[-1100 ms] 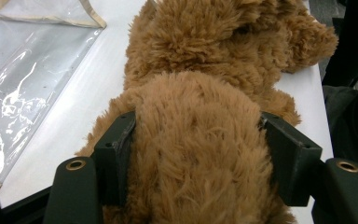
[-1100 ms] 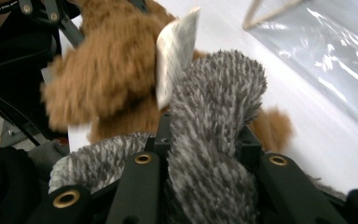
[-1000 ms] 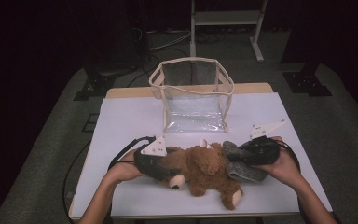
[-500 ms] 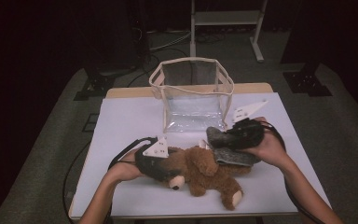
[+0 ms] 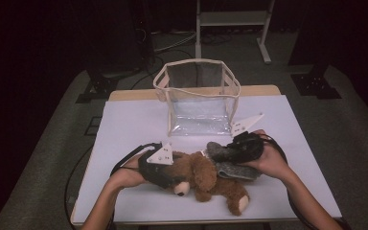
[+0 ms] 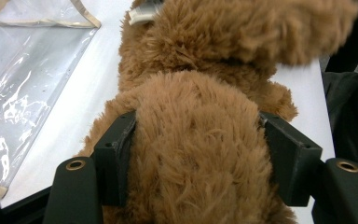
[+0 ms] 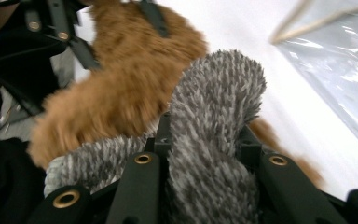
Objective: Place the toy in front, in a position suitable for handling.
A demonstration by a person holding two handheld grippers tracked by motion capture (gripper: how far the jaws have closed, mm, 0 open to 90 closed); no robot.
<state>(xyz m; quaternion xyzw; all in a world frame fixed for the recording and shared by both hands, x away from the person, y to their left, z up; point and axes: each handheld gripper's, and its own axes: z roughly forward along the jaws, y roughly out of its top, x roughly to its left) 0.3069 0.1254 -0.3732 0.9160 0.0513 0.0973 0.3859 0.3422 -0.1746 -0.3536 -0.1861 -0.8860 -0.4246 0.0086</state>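
A brown teddy bear (image 5: 206, 178) lies on the white table (image 5: 124, 124) near its front edge. My left gripper (image 5: 165, 171) is shut on the bear's left side; in the left gripper view its black jaws squeeze the bear's fur (image 6: 196, 140) from both sides. A grey fuzzy cloth (image 5: 220, 158) lies against the bear's right side. My right gripper (image 5: 242, 148) is shut on it. In the right gripper view the grey fuzzy cloth (image 7: 214, 102) bulges up between the jaws, with the teddy bear (image 7: 126, 93) behind it.
An open clear plastic bag (image 5: 199, 117) with beige trim stands upright behind the bear, mid-table. A metal stand (image 5: 230, 19) sits on the dark floor beyond the table. Bare white tabletop lies to the left and right of the bag.
My right gripper has moved left and slightly away from the front edge, drawing the grey cloth in over the bear's side. The left gripper and the bear have stayed put.
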